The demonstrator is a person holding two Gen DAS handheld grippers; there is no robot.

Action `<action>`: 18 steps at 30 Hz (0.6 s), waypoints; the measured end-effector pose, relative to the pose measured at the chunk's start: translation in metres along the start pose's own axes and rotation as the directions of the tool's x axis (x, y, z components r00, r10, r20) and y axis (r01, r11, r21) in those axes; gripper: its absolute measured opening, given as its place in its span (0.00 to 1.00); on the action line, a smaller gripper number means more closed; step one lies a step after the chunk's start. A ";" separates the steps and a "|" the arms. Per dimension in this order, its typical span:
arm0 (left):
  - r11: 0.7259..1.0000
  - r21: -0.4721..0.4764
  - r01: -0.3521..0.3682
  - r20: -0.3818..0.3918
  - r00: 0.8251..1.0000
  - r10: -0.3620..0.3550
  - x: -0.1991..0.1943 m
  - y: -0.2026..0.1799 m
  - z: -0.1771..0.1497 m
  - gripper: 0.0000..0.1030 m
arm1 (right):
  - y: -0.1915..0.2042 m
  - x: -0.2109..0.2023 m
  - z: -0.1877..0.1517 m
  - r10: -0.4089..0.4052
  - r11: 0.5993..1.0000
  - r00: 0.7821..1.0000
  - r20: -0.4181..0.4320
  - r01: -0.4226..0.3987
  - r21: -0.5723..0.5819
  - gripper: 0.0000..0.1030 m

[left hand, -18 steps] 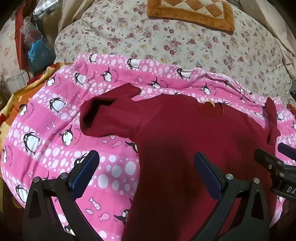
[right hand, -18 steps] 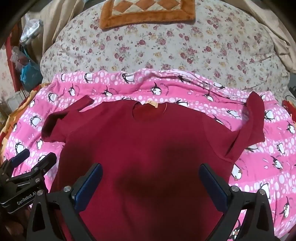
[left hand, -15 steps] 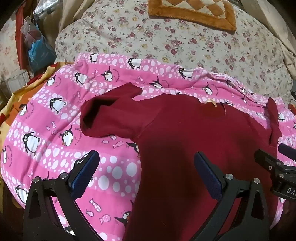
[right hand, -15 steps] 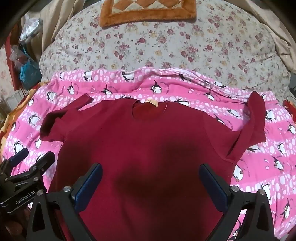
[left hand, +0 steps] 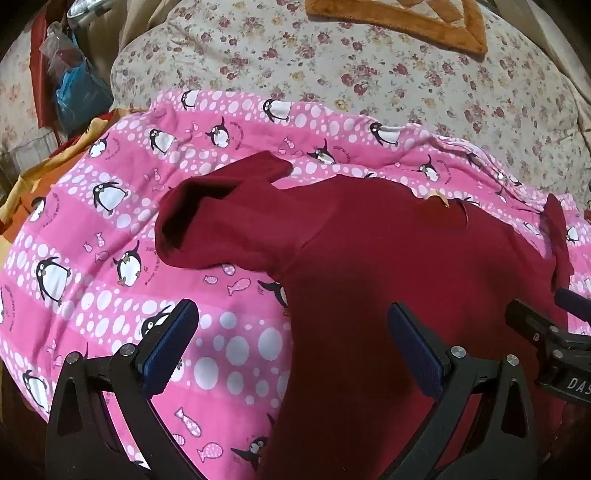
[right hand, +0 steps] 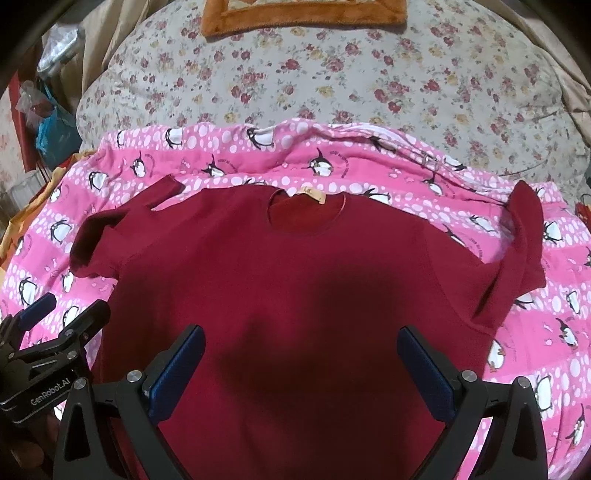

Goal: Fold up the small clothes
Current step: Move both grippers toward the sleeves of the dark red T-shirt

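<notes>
Shirt (right hand: 295,295), dark red and short-sleeved, lies flat and face up on a pink penguin blanket (right hand: 535,332), collar and tan neck label (right hand: 314,195) pointing away from both cameras, hem toward them; its long axis runs from near to far; one sleeve (right hand: 110,240) spreads out to the left with its cuff edge turned up, the other sleeve (right hand: 524,243) is bent upward at the right. Beyond the blanket sits a floral quilt (right hand: 369,81) with an orange-bordered patchwork mat (right hand: 303,18) on it; bags and clutter (right hand: 51,122) stand at far left; nothing lies on the shirt. Right gripper (right hand: 301,367) hovers over the shirt's lower body, jaws spread wide, holding nothing; left gripper (left hand: 291,341) hangs over the shirt's left side edge, one finger above blanket, the other above cloth, likewise wide apart and empty.
</notes>
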State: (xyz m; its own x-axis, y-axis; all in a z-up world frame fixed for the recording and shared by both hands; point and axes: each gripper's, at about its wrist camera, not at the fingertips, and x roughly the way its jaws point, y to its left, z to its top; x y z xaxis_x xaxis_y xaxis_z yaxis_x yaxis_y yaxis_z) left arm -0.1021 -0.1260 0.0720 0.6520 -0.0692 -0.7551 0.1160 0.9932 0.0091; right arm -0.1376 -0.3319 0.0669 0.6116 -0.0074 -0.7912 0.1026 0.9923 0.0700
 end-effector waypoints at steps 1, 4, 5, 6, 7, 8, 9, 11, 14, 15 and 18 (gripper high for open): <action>1.000 -0.001 0.000 0.000 1.000 0.000 0.001 0.001 0.000 0.99 | 0.000 0.001 0.001 -0.002 1.000 1.000 0.006 0.002 -0.002 1.00; 1.000 0.000 -0.003 -0.005 1.000 0.003 0.004 0.002 0.002 0.99 | 0.003 0.005 0.003 -0.007 1.000 0.999 0.033 0.007 -0.006 1.00; 1.000 0.001 -0.003 -0.005 1.000 0.003 0.005 0.002 0.003 0.99 | 0.004 0.006 0.004 -0.012 1.000 0.999 0.032 0.013 -0.010 1.00; 1.000 0.002 -0.004 -0.005 1.000 0.004 0.006 0.002 0.004 0.99 | 0.005 0.007 0.005 -0.017 1.000 0.999 0.031 0.017 -0.015 1.00; 1.000 0.004 -0.005 -0.004 1.000 0.005 0.007 0.002 0.005 0.99 | 0.006 0.008 0.006 -0.020 1.000 0.999 0.027 0.021 -0.020 1.00; 1.000 0.007 -0.007 -0.003 1.000 0.007 0.008 0.003 0.006 0.99 | 0.007 0.009 0.007 -0.023 0.999 0.999 0.022 0.023 -0.023 1.00; 1.000 0.009 -0.007 -0.001 1.000 0.007 0.008 0.003 0.007 0.99 | 0.008 0.010 0.009 -0.024 0.999 0.999 0.024 0.025 -0.029 1.00; 1.000 0.014 -0.010 0.001 1.000 0.010 0.011 0.004 0.008 0.99 | 0.009 0.012 0.011 -0.024 0.999 1.000 0.017 0.024 -0.033 1.00; 1.000 0.012 -0.013 -0.002 1.000 0.013 0.016 0.007 0.011 0.99 | 0.013 0.017 0.012 -0.040 0.998 0.999 0.030 0.041 -0.048 1.00; 1.000 0.009 -0.012 -0.003 1.000 0.012 0.018 0.008 0.012 0.99 | 0.014 0.019 0.012 -0.038 0.998 0.999 0.029 0.040 -0.049 1.00; 1.000 0.003 -0.014 -0.005 1.000 0.014 0.024 0.012 0.015 0.99 | 0.018 0.025 0.013 -0.028 0.998 0.999 0.021 0.029 -0.051 1.00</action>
State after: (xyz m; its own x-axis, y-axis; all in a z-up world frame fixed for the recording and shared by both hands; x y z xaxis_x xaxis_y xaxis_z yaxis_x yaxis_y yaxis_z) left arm -0.0736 -0.1172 0.0639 0.6498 -0.0545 -0.7581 0.1087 0.9938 0.0217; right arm -0.1108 -0.3156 0.0564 0.6246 -0.0378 -0.7800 0.0799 0.9967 0.0156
